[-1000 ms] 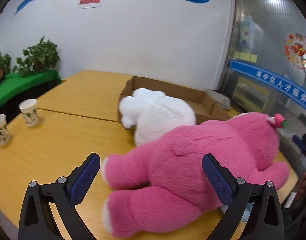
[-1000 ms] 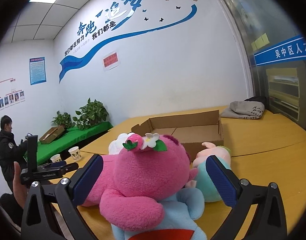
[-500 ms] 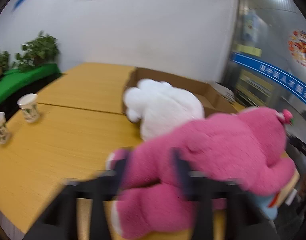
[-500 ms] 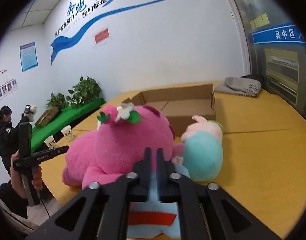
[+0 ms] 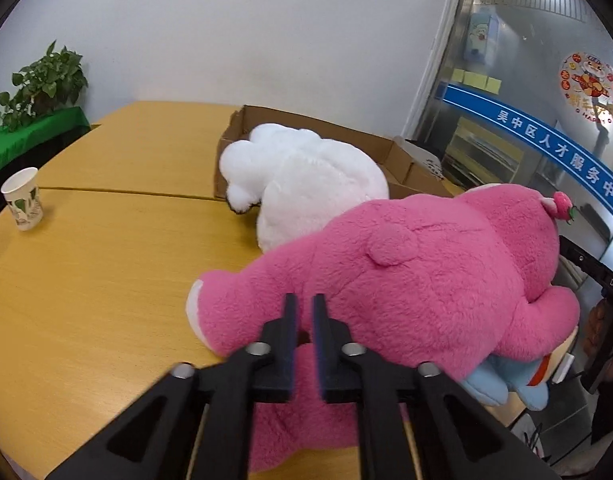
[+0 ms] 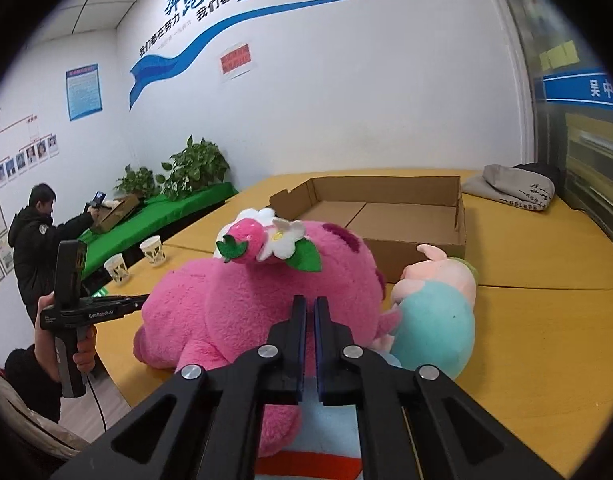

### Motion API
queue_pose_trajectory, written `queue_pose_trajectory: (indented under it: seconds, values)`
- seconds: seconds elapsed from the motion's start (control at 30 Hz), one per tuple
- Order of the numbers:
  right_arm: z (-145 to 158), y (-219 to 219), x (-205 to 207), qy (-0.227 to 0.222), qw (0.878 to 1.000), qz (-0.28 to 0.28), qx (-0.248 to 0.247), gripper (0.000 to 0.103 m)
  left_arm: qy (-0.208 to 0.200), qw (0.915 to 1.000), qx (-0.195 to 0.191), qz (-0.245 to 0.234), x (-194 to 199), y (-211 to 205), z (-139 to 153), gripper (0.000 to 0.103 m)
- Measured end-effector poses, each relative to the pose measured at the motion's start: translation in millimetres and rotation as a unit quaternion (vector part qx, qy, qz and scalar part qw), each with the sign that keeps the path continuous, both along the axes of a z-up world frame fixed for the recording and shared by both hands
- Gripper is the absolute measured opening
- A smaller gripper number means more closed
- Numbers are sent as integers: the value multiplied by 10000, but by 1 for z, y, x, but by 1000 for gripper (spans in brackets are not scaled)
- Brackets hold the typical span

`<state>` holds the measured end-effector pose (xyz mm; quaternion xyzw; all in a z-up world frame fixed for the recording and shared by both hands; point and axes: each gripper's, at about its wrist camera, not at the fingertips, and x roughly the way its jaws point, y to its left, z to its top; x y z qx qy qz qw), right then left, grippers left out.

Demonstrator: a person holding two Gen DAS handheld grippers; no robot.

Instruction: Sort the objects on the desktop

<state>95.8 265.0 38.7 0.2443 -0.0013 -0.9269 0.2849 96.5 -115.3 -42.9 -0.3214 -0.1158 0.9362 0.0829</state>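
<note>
A big pink plush bear [image 5: 406,292] lies on the yellow table [image 5: 86,280], also in the right wrist view [image 6: 246,304]. A white plush [image 5: 306,176] lies behind it against an open cardboard box [image 6: 386,216]. A pink-and-teal plush [image 6: 438,308] lies right of the bear, and a blue plush [image 6: 306,440] lies under it. My left gripper [image 5: 304,312] is shut with nothing between its jaws, just over the bear's leg. My right gripper [image 6: 310,312] is shut and empty, above the bear's body.
Two paper cups [image 6: 152,250] stand near the table's left edge; one shows in the left wrist view [image 5: 22,204]. A grey folded garment [image 6: 518,188] lies at the far right. Potted plants [image 6: 194,168] and a person [image 6: 34,248] are beyond the table.
Both grippers have closed from wide open to shut, without taking hold of anything. Both have moved a little closer to the pink bear.
</note>
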Motion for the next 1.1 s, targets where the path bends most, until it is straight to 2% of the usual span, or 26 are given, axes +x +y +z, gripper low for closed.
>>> queue_pose_trajectory:
  seconds: [0.03,0.07,0.1,0.13,0.17,0.27,0.4,0.47,0.53,0.7,0.77,0.8,0.87,0.9,0.93,0.97,1.0,1.07,1.1]
  values:
    - [0,-2,1,90,9998,-103,113,14,37,10000,-25,59,1,-1,1,63]
    - [0,-3,2,182,9994,-208,220,35,95,9999,1,135,3,-4,2,81]
    - [1,-5,3,273,9986,-313,327,65,155,9996,32,213,5,-7,3,98]
    - [1,-4,3,295,9986,-307,304,78,176,9995,96,239,6,-11,4,101]
    - [2,-1,2,264,9992,-226,190,83,192,9993,163,259,7,-15,4,101]
    - [5,3,-6,107,9999,-52,67,83,-52,9995,209,216,4,-20,-4,101]
    - [1,-2,-22,-239,9993,265,144,83,-367,9970,670,-122,1,-25,-20,103]
    - [-1,-7,-32,-322,9983,416,252,83,-521,9935,990,-210,-5,-28,-30,103]
    - [-5,-7,-45,-486,9977,464,95,83,-789,9860,1418,-384,-14,-29,-44,103]
    - [-20,-5,-71,-950,9937,469,-369,86,-876,9738,2013,-599,-20,-31,-59,102]
    - [-25,-6,-72,-1081,9911,545,-547,86,-845,9729,2046,-668,-18,-31,-58,97]
    - [-27,-6,-72,-1141,9899,570,-615,86,-833,9725,2060,-703,-17,-31,-58,88]
    - [-26,-8,-71,-1196,9884,670,-649,88,-875,9732,2009,-694,-17,-33,-57,57]
    - [-25,-11,-70,-1218,9883,721,-572,86,-936,9745,1936,-641,-18,-34,-58,15]
    - [-22,-13,-68,-1129,9895,736,-517,84,-996,9757,1862,-589,-18,-35,-59,12]
    - [-19,-15,-66,-1027,9908,748,-465,74,-1009,9730,1980,-627,-18,-38,-59,12]
    - [-17,-16,-64,-960,9913,749,-504,69,-968,9724,2024,-632,-15,-39,-55,12]
    - [-13,-14,-60,-781,9929,677,-586,65,-840,9715,2122,-644,-10,-41,-46,10]
    - [-12,-11,-59,-735,9930,642,-666,63,-754,9706,2190,-655,-7,-43,-41,5]
